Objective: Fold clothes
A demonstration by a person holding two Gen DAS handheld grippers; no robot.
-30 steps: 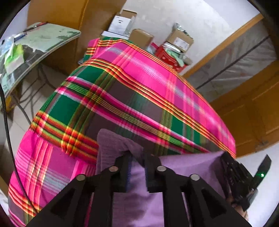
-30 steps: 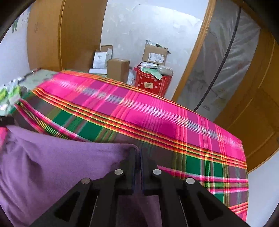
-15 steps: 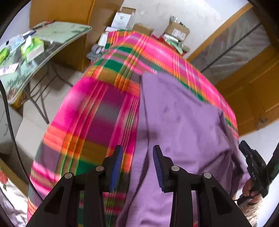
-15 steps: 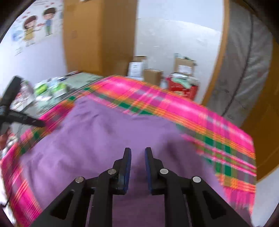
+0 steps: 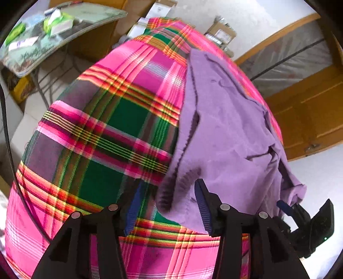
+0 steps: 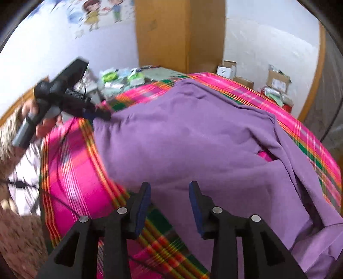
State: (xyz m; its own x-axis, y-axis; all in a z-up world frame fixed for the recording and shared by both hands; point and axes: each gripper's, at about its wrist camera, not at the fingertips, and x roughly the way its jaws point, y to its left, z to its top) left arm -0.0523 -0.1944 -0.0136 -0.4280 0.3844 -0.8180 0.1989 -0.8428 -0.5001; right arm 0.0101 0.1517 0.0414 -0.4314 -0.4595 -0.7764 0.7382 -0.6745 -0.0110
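- Room: white walls, orange-brown wooden panelling, and one wooden door at the right in the left wrist view. Cartoon stickers are on the far left wall in the right wrist view.
- Work surface: one table covered by a pink, green and orange plaid cloth, which hangs over the table's edges.
- Task item: one purple fabric garment lies spread on the plaid cloth, with several creases. In the left wrist view it covers the right part of the cloth; its left edge runs from far to near, and its near right part sags over the table's edge.
- Left gripper: released, the two blue-padded fingers well apart. It grasps nothing. The garment's near left corner lies between and just beyond the fingertips. In the right wrist view, one hand holds this gripper at the far left, its tip beside the garment's far left edge.
- Right gripper: released, two fingers apart, empty, over the garment's near edge.
- Background: one side table with green and white packets at the far left; several cardboard boxes against the far wall, count unclear.
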